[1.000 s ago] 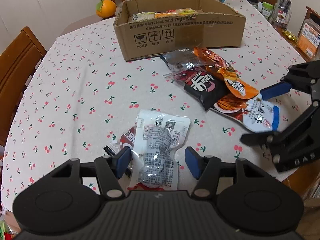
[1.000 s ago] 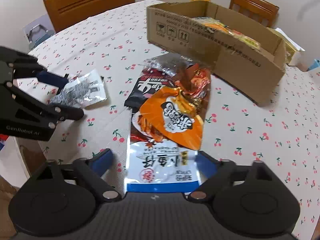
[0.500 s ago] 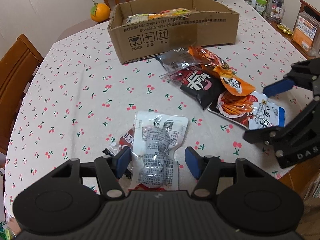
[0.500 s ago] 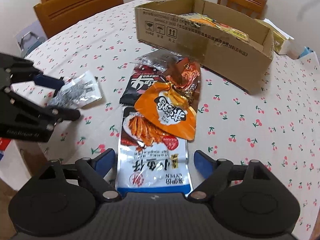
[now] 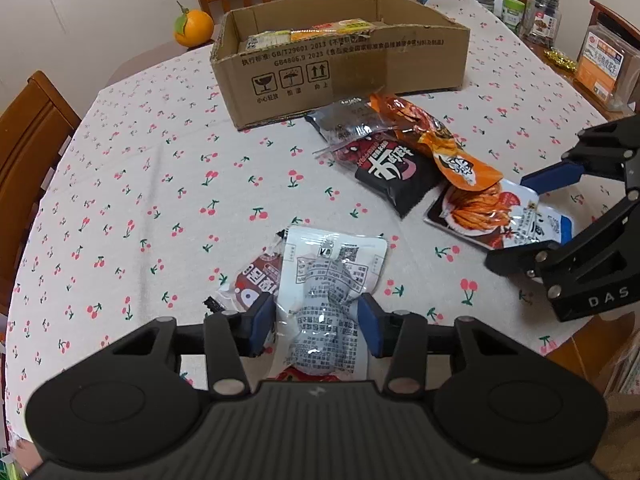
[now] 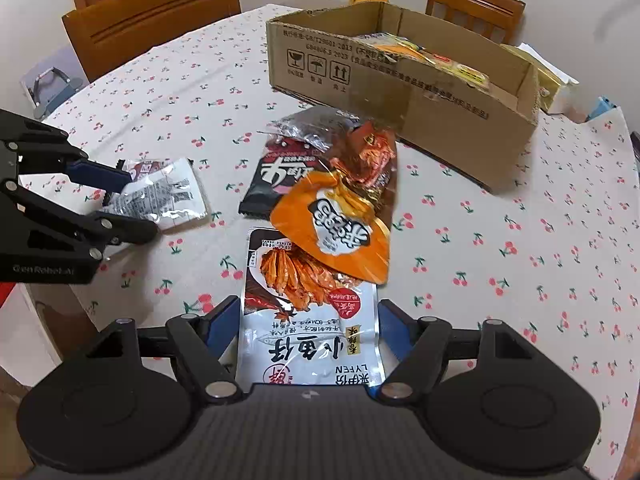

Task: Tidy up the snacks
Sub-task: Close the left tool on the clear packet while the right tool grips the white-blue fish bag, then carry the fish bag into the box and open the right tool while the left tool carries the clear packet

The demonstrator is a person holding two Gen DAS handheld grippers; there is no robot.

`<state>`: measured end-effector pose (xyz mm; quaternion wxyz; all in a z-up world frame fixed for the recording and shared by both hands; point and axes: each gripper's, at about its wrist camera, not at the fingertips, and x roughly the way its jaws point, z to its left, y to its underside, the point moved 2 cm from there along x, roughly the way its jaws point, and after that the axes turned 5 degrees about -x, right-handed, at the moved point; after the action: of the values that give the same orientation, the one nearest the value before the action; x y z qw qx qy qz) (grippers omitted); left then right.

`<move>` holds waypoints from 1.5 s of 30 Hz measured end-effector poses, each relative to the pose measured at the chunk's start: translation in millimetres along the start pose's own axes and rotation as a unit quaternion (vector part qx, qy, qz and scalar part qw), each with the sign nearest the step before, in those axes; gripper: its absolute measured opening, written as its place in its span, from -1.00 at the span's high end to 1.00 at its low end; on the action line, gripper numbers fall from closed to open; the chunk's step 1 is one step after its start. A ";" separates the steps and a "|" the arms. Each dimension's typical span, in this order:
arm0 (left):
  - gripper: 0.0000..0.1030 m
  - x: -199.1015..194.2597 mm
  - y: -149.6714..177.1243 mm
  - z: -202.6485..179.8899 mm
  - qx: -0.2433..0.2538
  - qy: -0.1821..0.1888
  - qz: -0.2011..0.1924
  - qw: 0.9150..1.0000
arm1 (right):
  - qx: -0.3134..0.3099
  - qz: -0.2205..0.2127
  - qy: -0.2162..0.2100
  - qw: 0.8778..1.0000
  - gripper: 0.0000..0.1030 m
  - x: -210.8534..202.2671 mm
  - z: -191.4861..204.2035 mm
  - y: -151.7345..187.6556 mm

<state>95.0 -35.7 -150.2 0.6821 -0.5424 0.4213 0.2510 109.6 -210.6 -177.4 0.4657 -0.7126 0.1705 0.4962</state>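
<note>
White crinkled packet (image 5: 332, 280) between spread left fingers (image 5: 262, 322); right fingers (image 6: 218, 326) spread

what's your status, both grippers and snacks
Left gripper closing on white packet. Right gripper open around fish packet. Box ahead, unobstructed.

White snack pouch (image 5: 332, 280) lay flat near table edge, over a red packet (image 5: 256, 278). Black (image 5: 390, 174), orange (image 5: 444, 148) & fish-strip (image 6: 308, 320) bags overlapped by open cardboard box (image 5: 340, 68) w/ snacks inside.
</note>
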 end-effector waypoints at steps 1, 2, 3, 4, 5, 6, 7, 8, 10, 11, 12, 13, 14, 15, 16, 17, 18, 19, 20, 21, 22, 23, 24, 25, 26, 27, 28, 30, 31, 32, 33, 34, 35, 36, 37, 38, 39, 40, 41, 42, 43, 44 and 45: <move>0.14 -1.0 -0.3 0.5 -0.001 0.005 0.001 1.000 | 0.003 0.001 0.003 1.000 -0.52 -1.1 -1.1 1.5; 0.16 -2.4 -1.0 0.8 -0.001 0.007 0.002 1.000 | 0.006 0.002 0.006 1.000 -0.52 -2.0 -2.4 2.7; 0.16 -3.5 -1.7 0.5 0.001 0.010 0.003 1.000 | 0.009 0.004 0.008 1.000 -0.51 -3.2 -4.1 4.1; 0.19 -5.0 -2.9 0.2 0.003 0.014 0.003 1.000 | 0.012 0.005 0.011 1.000 -0.51 -4.7 -5.4 5.5; 0.25 -6.5 -4.4 0.3 0.003 0.017 0.002 1.000 | 0.015 0.005 0.014 1.000 -0.51 -6.0 -6.8 6.8; 0.26 -8.1 -6.2 0.5 0.004 0.019 0.000 1.000 | 0.018 0.007 0.018 1.000 -0.51 -7.2 -8.3 8.2; 0.28 -8.9 -7.9 0.4 0.006 0.022 0.000 1.000 | 0.021 0.008 0.023 0.999 -0.51 -8.4 -9.8 9.5; 0.28 -9.2 -9.5 0.5 0.006 0.025 0.002 1.000 | 0.025 0.010 0.025 0.999 -0.51 -9.4 -11.3 10.6; 0.29 -8.7 -11.9 0.0 0.008 0.031 0.003 0.999 | 0.033 0.012 0.028 0.999 -0.51 -10.8 -14.2 13.1; 0.28 -8.1 -12.5 -0.9 0.011 0.031 0.002 0.999 | 0.036 0.013 0.028 0.999 -0.51 -11.3 -15.1 14.2; 0.28 -7.5 -12.8 -2.2 0.016 0.030 0.001 0.999 | 0.039 0.013 0.029 0.999 -0.51 -11.5 -15.7 15.2; 0.26 -6.6 -12.8 -3.2 0.021 0.032 0.001 0.999 | 0.042 0.013 0.032 0.999 -0.52 -11.6 -16.1 15.9; 0.22 -5.2 -12.2 -4.1 0.026 0.032 0.002 0.999 | 0.044 0.013 0.031 0.998 -0.52 -11.1 -16.4 16.1; 0.20 -4.3 -11.4 -4.3 0.028 0.034 0.003 0.999 | 0.046 0.013 0.028 0.998 -0.52 -10.8 -16.6 16.5; 0.13 -3.3 -10.5 -4.5 0.029 0.036 0.006 0.999 | 0.048 0.011 0.027 0.998 -0.53 -10.6 -16.6 16.4; 0.03 -1.8 -9.1 -5.0 0.031 0.042 0.011 0.999 | 0.051 0.010 0.026 0.998 -0.53 -10.1 -17.0 16.4; -0.02 -1.7 -7.6 -5.4 0.033 0.045 0.014 0.998 | 0.054 0.010 0.024 0.998 -0.55 -9.4 -17.2 16.8; -0.07 -2.0 -5.8 -6.0 0.034 0.046 0.015 0.998 | 0.052 0.009 0.024 0.998 -0.58 -9.5 -16.9 17.0; -0.13 -2.9 -3.9 -6.8 0.038 0.049 0.014 0.998 | 0.051 0.009 0.024 0.998 -0.59 -9.1 -16.7 17.1; -0.16 -3.5 -2.6 -7.8 0.042 0.053 0.014 0.998 | 0.050 0.009 0.022 0.998 -0.60 -8.7 -16.3 16.9; -0.22 -3.7 -1.1 -9.4 0.046 0.057 0.014 0.997 | 0.050 0.008 0.022 0.998 -0.61 -8.9 -16.2 17.0; -0.22 -3.3 -0.1 -11.2 0.050 0.058 0.013 0.997 | 0.051 0.007 0.021 0.998 -0.61 -8.7 -16.3 17.1; -0.22 -2.1 0.7 -13.3 0.056 0.058 0.012 0.997 | 0.050 0.007 0.021 0.999 -0.62 -8.5 -16.0 17.1; -0.22 -0.3 1.1 -15.0 0.060 0.060 0.012 0.996 | 0.048 0.007 0.022 0.999 -0.62 -8.2 -15.6 17.0; -0.21 -0.1 1.1 -15.5 0.059 0.063 0.007 0.996 | 0.048 0.005 0.023 0.999 -0.62 -7.9 -15.6 16.7; -0.21 0.5 0.9 -15.0 0.057 0.066 0.005 0.996 | 0.048 0.005 0.023 0.999 -0.62 -7.7 -15.6 16.5; -0.21 0.6 0.8 -13.9 0.055 0.069 0.006 0.996 | 0.046 0.004 0.023 0.999 -0.62 -7.3 -15.5 16.2; -0.21 0.4 1.2 -11.0 0.059 0.074 0.007 0.995 | 0.043 0.003 0.021 0.999 -0.62 -7.2 -15.8 16.1; -0.21 0.6 1.4 -8.9 0.062 0.078 0.007 0.995 | 0.042 0.003 0.020 0.999 -0.62 -7.1 -16.1 16.2; -0.22 1.4 1.2 -6.5 0.064 0.086 0.008 0.994 | 0.040 0.003 0.018 0.999 -0.62 -7.2 -16.4 16.5; -0.21 2.1 0.5 -4.0 0.065 0.094 0.012 0.993 | 0.039 0.003 0.016 0.999 -0.63 -7.5 -16.5 17.0; -0.20 2.9 -0.6 -1.7 0.064 0.102 0.017 0.993 | 0.035 0.003 0.014 0.999 -0.63 -7.9 -16.2 17.6; -0.17 3.3 -1.0 -0.3 0.065 0.108 0.018 0.992 | 0.033 0.003 0.012 0.999 -0.62 -8.2 -16.1 17.7; -0.16 3.5 -1.2 -0.1 0.072 0.112 0.020 0.991 | 0.030 0.003 0.012 0.999 -0.59 -8.5 -15.8 17.7; -0.16 3.7 -1.2 -0.3 0.080 0.115 0.022 0.990 | 0.029 0.003 0.012 1.000 -0.54 -9.1 -15.5 17.3; -0.15 3.7 -1.0 -0.6 0.087 0.117 0.023 0.989 | 0.028 0.003 0.010 1.000 -0.54 -9.4 -15.4 17.0; -0.15 3.8 -1.0 -0.3 0.094 0.121 0.025 0.988 | 0.029 0.004 0.010 1.000 -0.54 -9.3 -15.6 16.8; -0.07 3.9 -1.2 0.1 0.098 0.122 0.027 0.987 | 0.029 0.003 0.011 1.000 -0.53 -9.2 -15.6 16.8; 0.06 3.9 -1.8 0.7 0.100 0.122 0.027 0.987 | 0.031 0.003 0.012 0.999 -0.53 -9.3 -15.3 16.9; 0.06 4.1 -2.8 1.6 0.101 0.124 0.030 0.987 | 0.033 0.003 0.013 0.999 -0.53 -9.3 -14.9 17.0; 0.09 4.6 -3.8 2.3 0.099 0.126 0.034 0.986 | 0.035 0.002 0.015 0.999 -0.53 -9.5 -14.4 16.9; 0.12 5.0 -4.4 2.8 0.097 0.125 0.036 0.987 | 0.038 0.003 0.018 0.999 -0.52 -9.8 -14.0 16.6; 0.14 5.3 -4.7 3.0 0.096 0.124 0.037 0.987 | 0.042 0.002 0.020 0.999 -0.51 -10.4 -13.8 16.2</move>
<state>102.4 -34.8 -152.0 0.6639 -0.4854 0.5445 0.1647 101.0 -232.6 -175.4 0.4909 -0.7018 0.2022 0.4750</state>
